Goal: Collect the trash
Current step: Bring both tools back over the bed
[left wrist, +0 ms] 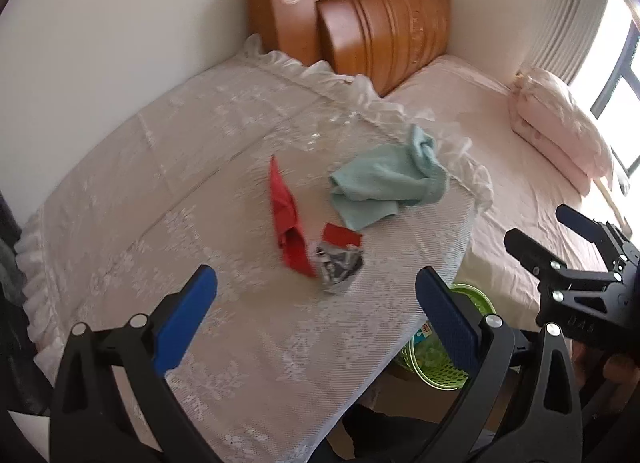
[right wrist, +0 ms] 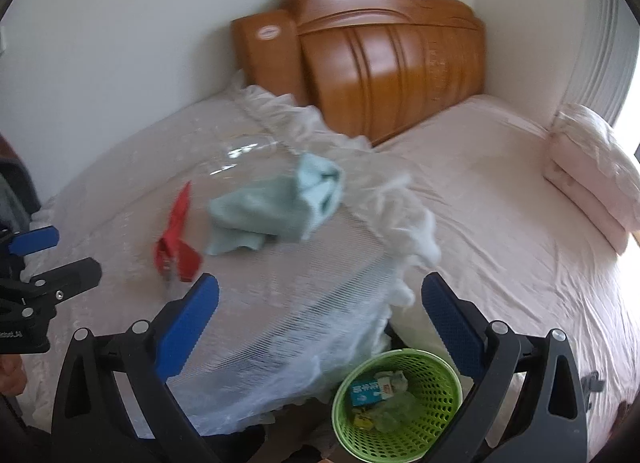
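A crumpled silver wrapper [left wrist: 339, 265] with a red flap lies on the lace-covered table [left wrist: 160, 191], beside a long red wrapper [left wrist: 286, 219], which also shows in the right wrist view [right wrist: 176, 241]. My left gripper [left wrist: 316, 315] is open and empty, just short of the silver wrapper. My right gripper [right wrist: 320, 323] is open and empty above the table's edge; it also shows in the left wrist view [left wrist: 552, 231]. A green basket [right wrist: 400, 403] stands on the floor below, holding a carton and other scraps.
A crumpled teal cloth [left wrist: 388, 187] lies on the table behind the wrappers. A clear glass bowl [right wrist: 244, 159] sits further back. A bed with a pink sheet [right wrist: 500, 203], a folded pink quilt [right wrist: 596, 183] and a wooden headboard [right wrist: 380, 63] is on the right.
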`<move>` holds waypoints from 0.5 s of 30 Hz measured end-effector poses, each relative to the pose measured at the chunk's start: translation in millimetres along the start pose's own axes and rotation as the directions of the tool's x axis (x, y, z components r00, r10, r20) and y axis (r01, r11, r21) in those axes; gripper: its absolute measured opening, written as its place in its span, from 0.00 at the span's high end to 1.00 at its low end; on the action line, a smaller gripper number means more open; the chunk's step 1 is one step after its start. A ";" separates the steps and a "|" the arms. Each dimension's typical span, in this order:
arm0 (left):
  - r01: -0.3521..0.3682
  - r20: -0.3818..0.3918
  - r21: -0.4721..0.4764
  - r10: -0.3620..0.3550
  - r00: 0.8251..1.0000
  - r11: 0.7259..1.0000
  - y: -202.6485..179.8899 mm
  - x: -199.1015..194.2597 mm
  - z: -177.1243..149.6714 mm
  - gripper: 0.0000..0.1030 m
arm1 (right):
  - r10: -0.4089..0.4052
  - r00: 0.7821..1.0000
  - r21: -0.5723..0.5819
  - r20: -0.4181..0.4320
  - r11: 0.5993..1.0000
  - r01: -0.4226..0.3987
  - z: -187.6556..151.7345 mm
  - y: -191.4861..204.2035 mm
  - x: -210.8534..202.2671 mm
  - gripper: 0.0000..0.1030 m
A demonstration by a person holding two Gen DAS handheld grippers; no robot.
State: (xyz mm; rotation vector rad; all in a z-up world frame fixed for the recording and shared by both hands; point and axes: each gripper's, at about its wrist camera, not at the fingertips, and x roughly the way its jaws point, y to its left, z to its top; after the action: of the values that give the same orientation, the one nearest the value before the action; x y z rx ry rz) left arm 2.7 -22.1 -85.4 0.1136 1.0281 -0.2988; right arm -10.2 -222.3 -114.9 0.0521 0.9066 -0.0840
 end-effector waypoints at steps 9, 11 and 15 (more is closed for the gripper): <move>0.022 -0.033 -0.066 -0.024 0.999 0.998 24.1 22.3 7.6 0.08 | 0.003 1.000 0.001 -0.021 1.000 -0.003 3.6 9.7 9.0 0.02; 0.021 -0.042 -0.087 -0.025 0.999 0.996 30.2 31.2 13.3 0.08 | 0.004 1.000 0.014 -0.026 1.000 -0.004 1.2 9.0 9.7 0.02; 0.030 -0.052 -0.121 -0.036 0.998 0.992 39.2 53.2 29.5 0.08 | 0.004 0.999 0.033 -0.042 0.999 -0.002 -3.0 8.8 14.2 0.02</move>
State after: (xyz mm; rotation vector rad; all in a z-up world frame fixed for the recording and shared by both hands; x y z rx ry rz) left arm 64.3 -1.7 -117.6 -0.0043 1.1001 -0.2640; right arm -3.0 -214.0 -127.8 0.0863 0.9469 -0.0954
